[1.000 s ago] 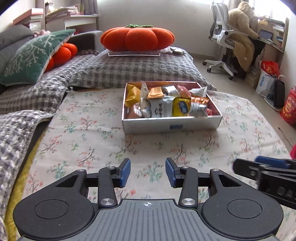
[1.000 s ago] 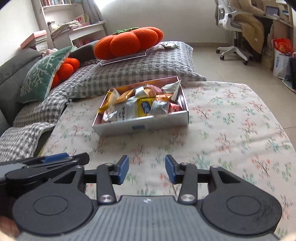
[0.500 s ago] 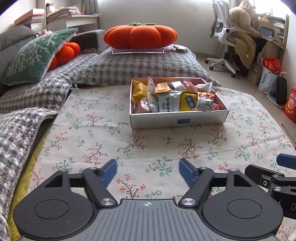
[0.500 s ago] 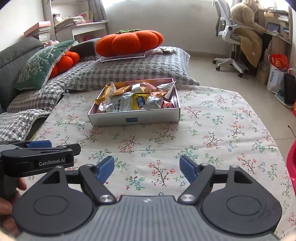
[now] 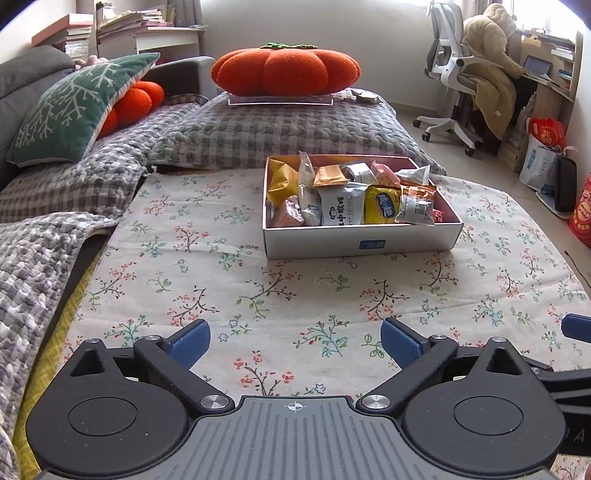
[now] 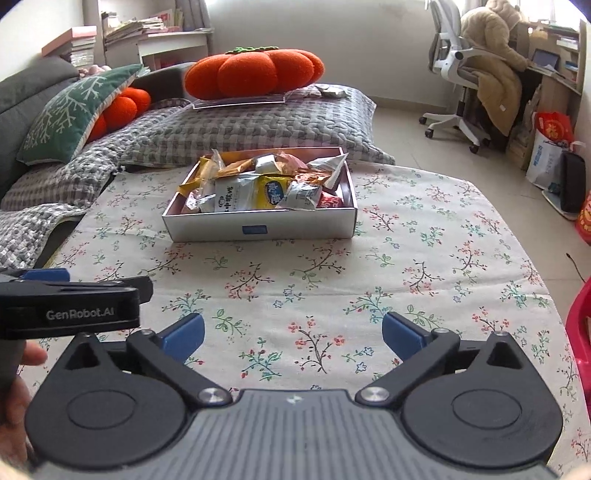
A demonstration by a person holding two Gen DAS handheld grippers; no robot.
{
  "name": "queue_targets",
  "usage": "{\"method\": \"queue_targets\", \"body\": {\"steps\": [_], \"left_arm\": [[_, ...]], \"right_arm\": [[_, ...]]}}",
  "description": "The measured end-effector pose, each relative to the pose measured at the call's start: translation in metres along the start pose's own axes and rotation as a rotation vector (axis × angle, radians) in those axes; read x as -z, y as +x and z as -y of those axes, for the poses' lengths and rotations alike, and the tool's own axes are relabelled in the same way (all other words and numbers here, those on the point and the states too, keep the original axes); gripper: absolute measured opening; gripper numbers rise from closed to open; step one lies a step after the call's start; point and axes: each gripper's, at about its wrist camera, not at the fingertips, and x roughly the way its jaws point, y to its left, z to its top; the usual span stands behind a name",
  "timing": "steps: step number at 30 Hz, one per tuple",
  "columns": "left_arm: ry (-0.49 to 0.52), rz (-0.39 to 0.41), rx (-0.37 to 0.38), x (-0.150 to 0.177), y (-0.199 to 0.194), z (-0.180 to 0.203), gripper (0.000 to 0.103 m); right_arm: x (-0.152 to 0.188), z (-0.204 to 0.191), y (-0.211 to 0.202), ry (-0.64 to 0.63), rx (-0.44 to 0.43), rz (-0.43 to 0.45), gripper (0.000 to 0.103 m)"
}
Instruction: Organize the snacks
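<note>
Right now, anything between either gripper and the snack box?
Nothing visible. Only bare floral tablecloth lies between the left gripper and the snack box, and likewise ahead of the right gripper. Both grippers are opening, with nothing between the fingers.

The setting was a home living room with a study corner. Evidence: a grey sofa carrying a green snowflake cushion, a pumpkin-shaped pillow, a floral tablecloth, stacked books, and a white swivel chair at a desk.
</note>
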Motion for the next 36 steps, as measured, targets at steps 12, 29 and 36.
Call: {"method": "queue_targets", "body": {"steps": [12, 29, 36], "left_arm": [[-0.021, -0.017, -0.003, 0.0003, 0.0028, -0.0023, 0.102], [-0.015, -0.025, 0.008, -0.0002, 0.004, -0.0014, 0.103], [-0.011, -0.025, 0.009, 0.0007, 0.0045, -0.0008, 0.103]], "right_arm": [[-0.0003, 0.0062, -0.0011, 0.042, -0.01, -0.015, 0.102], [-0.0019, 0.005, -0.0001, 0.037, -0.014, -0.019, 0.102], [-0.0021, 0.0031, 0.0, 0.031, -0.011, -0.019, 0.102]]}}
